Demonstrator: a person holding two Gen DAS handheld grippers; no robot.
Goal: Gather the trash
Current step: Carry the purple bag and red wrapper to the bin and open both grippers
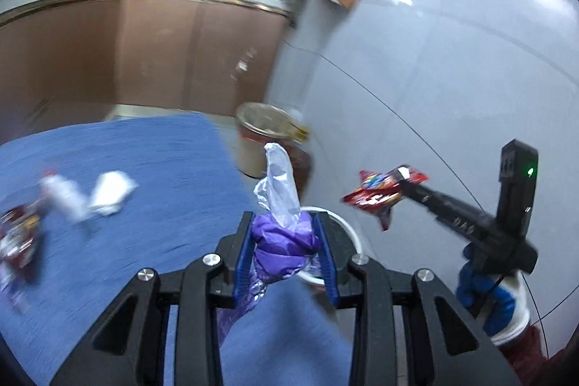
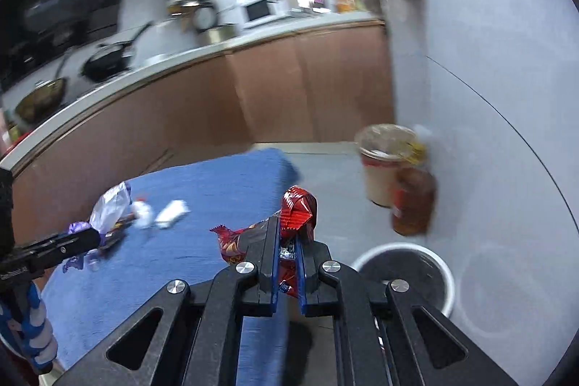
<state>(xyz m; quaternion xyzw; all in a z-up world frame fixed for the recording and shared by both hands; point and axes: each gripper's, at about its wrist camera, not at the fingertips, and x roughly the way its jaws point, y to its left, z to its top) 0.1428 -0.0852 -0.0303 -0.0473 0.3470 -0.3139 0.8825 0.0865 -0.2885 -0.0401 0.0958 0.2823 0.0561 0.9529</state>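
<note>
My left gripper (image 1: 284, 223) is shut on a crumpled purple and silver wrapper (image 1: 282, 205) that sticks up between its blue pads. It hangs over the edge of the blue-covered table (image 1: 144, 161), just above a white-rimmed trash bin (image 1: 353, 230) on the floor. My right gripper (image 2: 287, 234) is shut on a red snack wrapper (image 2: 298, 205). In the left wrist view that gripper (image 1: 405, 185) holds the red wrapper (image 1: 380, 192) to the right, above the floor. The bin (image 2: 405, 263) lies low and to the right in the right wrist view.
More litter lies on the blue table: a white crumpled piece (image 1: 112, 192), a small white bottle (image 1: 63, 196) and a dark wrapper (image 1: 18, 234). A beige bucket (image 2: 383, 161) and an amber bottle (image 2: 412, 201) stand against the white wall. A brown kitchen counter (image 2: 217, 89) runs behind.
</note>
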